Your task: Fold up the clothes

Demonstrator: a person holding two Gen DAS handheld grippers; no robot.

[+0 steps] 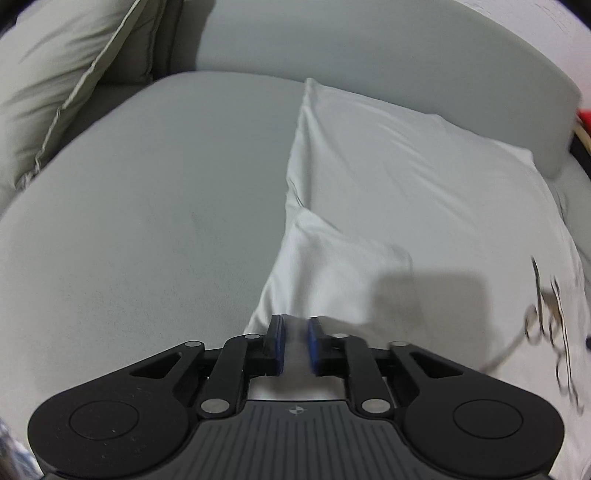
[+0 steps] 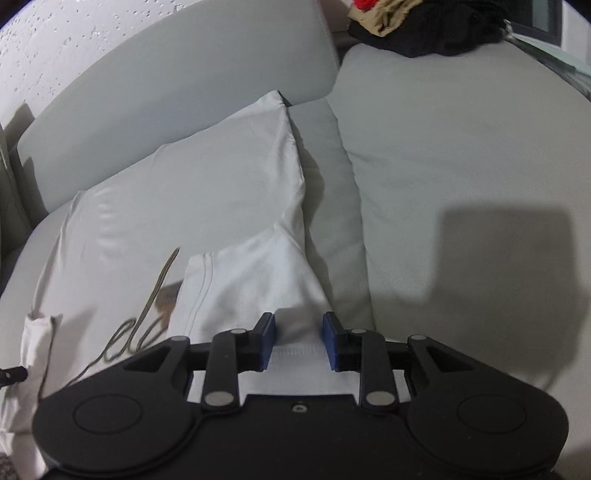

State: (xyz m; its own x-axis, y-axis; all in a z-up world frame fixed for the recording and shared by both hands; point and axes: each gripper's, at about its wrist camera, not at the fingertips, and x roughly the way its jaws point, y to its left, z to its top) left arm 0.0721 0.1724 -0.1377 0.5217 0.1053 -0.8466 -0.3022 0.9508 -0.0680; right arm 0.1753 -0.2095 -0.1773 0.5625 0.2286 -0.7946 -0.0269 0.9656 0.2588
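A white T-shirt (image 1: 406, 177) with dark script print lies on a grey sofa seat, its sleeves folded inward. In the left wrist view my left gripper (image 1: 296, 345) stands at the shirt's near left edge, its blue pads a narrow gap apart with white cloth blurred between them. In the right wrist view the same shirt (image 2: 192, 206) spreads to the left. My right gripper (image 2: 298, 341) is open, its jaws astride the folded sleeve's hem (image 2: 295, 352) without pinching it.
The grey sofa seat (image 1: 155, 221) extends left; a beige cushion (image 1: 55, 81) lies at the far left. The sofa backrest (image 2: 184, 74) rises behind. A second seat cushion (image 2: 461, 166) lies right, with dark and tan clothes (image 2: 424, 26) piled at the far end.
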